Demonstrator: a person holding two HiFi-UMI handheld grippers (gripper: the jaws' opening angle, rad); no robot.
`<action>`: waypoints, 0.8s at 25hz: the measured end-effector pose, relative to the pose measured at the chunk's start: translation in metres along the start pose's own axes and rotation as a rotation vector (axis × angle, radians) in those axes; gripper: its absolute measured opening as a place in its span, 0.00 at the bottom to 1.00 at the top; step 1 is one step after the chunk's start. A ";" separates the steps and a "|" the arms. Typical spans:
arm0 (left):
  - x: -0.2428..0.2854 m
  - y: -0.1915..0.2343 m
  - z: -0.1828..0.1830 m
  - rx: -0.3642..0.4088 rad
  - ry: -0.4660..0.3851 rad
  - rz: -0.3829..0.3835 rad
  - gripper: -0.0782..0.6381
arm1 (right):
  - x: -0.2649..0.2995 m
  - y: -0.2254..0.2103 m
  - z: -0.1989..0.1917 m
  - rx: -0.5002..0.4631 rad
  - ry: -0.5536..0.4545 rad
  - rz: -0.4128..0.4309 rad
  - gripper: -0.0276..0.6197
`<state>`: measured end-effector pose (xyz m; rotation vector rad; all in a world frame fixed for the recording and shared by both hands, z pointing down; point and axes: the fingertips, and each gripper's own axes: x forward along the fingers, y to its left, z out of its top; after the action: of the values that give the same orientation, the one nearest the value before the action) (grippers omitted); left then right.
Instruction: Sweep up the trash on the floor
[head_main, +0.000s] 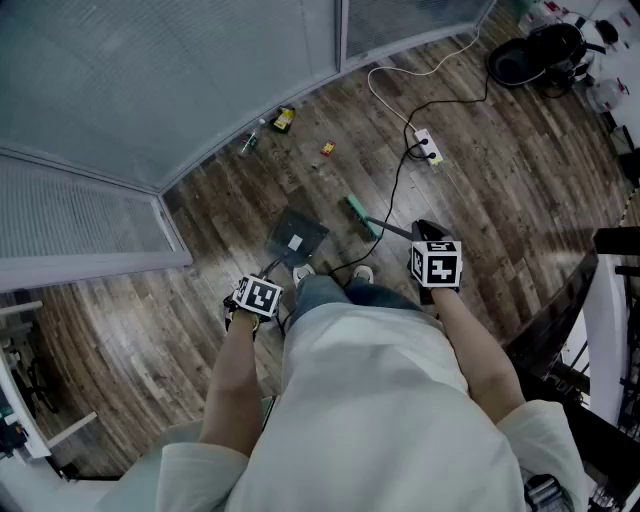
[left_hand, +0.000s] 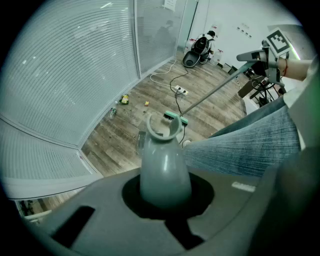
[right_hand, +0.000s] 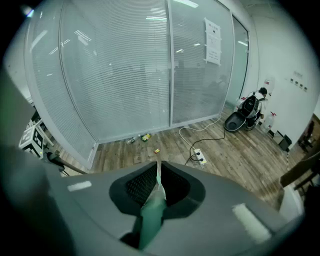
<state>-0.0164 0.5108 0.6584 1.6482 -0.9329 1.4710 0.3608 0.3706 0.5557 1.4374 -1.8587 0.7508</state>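
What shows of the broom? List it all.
The broom has a small green head with dark bristles and a long thin handle ending in a green grip. It slants upward from the wood floor, head down beside the grey dustpan and short of the trash, to the right claw, which is shut on the grip. A black cable runs close by its head.

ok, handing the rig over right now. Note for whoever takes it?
Left gripper: shut on the handle of the grey plastic dustpan, which is down at the wood floor ahead of the feet.
Right gripper: shut on the pole of the green-headed broom, whose head is beside the pan.
Trash by the glass wall: small clear bottle, yellow-green packet, red-yellow scrap.
Done: tools in hand; nothing swept yet.
Left: sweep all three into the pan. Mind the white power strip and its cables.
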 end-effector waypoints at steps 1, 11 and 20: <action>0.000 0.001 0.001 0.002 0.002 0.002 0.12 | 0.001 0.000 0.000 -0.002 0.004 0.000 0.10; 0.009 -0.004 0.016 -0.013 -0.044 -0.049 0.13 | 0.008 0.003 -0.004 -0.020 0.034 0.022 0.09; 0.009 0.001 0.020 -0.016 -0.034 -0.041 0.13 | 0.014 0.006 -0.003 -0.053 0.050 0.035 0.09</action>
<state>-0.0071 0.4922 0.6657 1.6758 -0.9223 1.4082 0.3530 0.3660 0.5683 1.3443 -1.8568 0.7421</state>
